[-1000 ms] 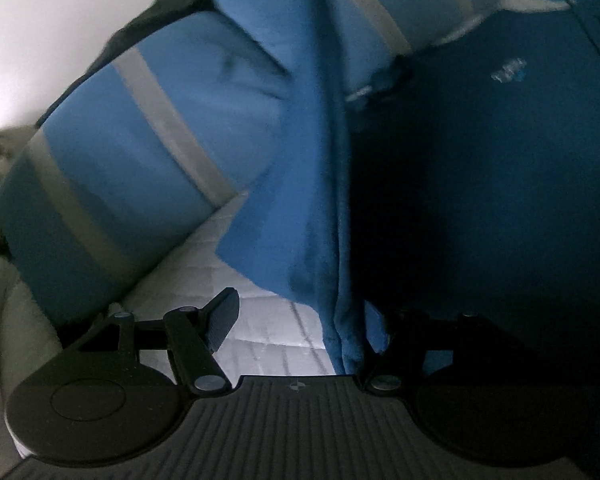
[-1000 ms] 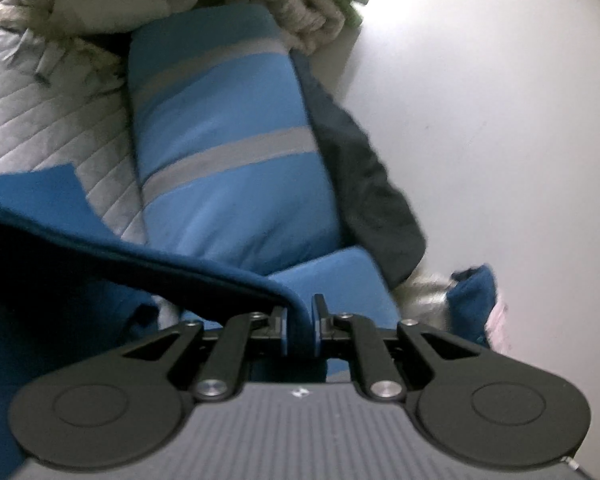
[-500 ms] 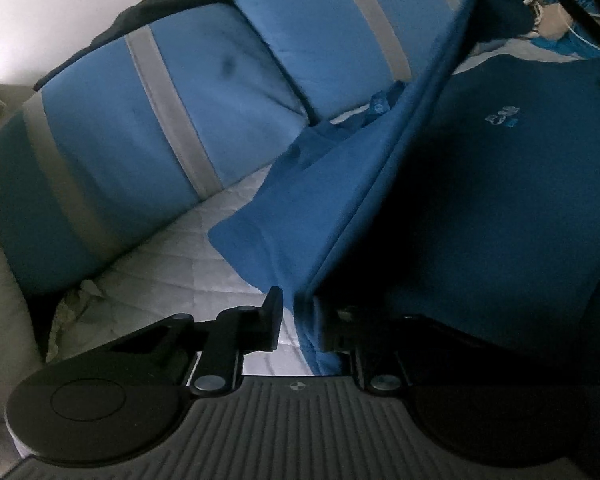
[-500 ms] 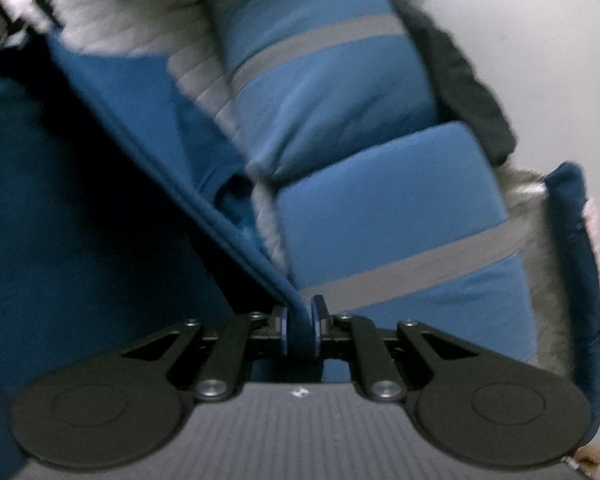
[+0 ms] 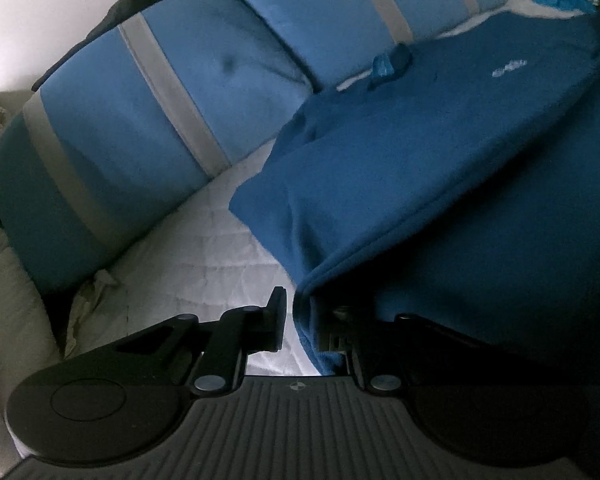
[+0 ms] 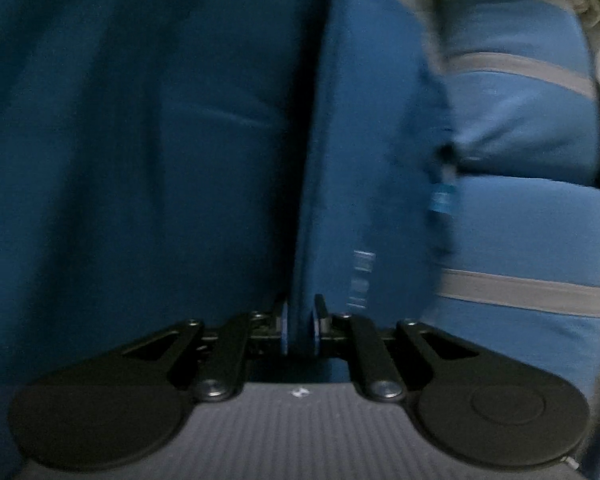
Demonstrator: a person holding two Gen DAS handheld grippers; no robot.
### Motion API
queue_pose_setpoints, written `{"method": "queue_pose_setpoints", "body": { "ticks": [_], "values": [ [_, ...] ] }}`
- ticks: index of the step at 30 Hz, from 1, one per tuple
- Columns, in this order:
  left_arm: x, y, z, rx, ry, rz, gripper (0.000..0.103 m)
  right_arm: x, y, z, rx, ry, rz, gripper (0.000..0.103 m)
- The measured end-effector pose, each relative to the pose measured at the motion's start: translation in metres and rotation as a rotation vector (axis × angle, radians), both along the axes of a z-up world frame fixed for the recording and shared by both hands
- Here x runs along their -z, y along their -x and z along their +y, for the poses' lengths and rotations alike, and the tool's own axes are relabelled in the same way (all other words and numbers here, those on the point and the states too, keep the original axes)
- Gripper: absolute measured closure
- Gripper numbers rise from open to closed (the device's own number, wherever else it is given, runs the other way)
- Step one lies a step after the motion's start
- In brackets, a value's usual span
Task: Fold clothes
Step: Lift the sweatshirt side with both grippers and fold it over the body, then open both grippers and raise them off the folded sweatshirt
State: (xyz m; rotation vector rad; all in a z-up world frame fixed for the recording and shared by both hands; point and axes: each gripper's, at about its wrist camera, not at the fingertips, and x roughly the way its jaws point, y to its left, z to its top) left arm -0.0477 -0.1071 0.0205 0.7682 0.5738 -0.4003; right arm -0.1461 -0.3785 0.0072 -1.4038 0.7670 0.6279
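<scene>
A deep blue fleece top [image 5: 440, 168] lies spread on a white quilted bed [image 5: 204, 256], beside blue cushions with grey stripes [image 5: 148, 128]; one side is folded over, its hemmed edge running diagonally from the lower centre up to the right; a small pale logo [image 5: 509, 68] on the chest is too blurred to read; the left gripper [image 5: 300, 320] is closing on the fold's corner, cloth between its jaws; the right gripper [image 6: 299, 328] is closing, pinching a taut edge of the top that runs straight away from it; a small blue tag [image 6: 440, 202] and white printed marks [image 6: 362, 276] nearby are illegible
</scene>
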Motion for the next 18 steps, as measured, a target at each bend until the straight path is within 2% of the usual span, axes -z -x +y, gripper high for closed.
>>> {"method": "queue_pose_setpoints", "body": {
  "ticks": [3,5,7,8,10,14,18],
  "values": [
    [0.001,-0.003,0.002,-0.020,-0.001,0.016,0.087,-0.003,0.002,0.001,0.048,-0.082,0.098,0.091],
    [-0.001,-0.002,0.002,-0.030,0.017,0.028,0.087,-0.009,0.003,-0.003,0.074,-0.136,0.125,0.053],
    [-0.003,0.000,0.001,-0.030,0.016,0.023,0.081,-0.018,0.004,-0.012,0.111,-0.202,0.137,0.028],
    [-0.004,0.001,0.001,-0.025,0.011,0.016,0.078,-0.025,0.003,-0.020,0.139,-0.244,0.134,0.024],
    [-0.004,0.003,0.000,-0.010,-0.001,-0.001,0.070,-0.040,0.002,-0.039,0.201,-0.322,0.133,0.020],
    [-0.004,0.002,0.002,0.015,-0.018,-0.004,0.068,-0.061,0.002,-0.085,0.341,-0.425,0.154,0.019],
    [-0.002,0.000,0.001,0.035,-0.043,0.007,0.068,-0.065,0.004,-0.117,0.455,-0.509,0.163,0.019]
  ]
}}
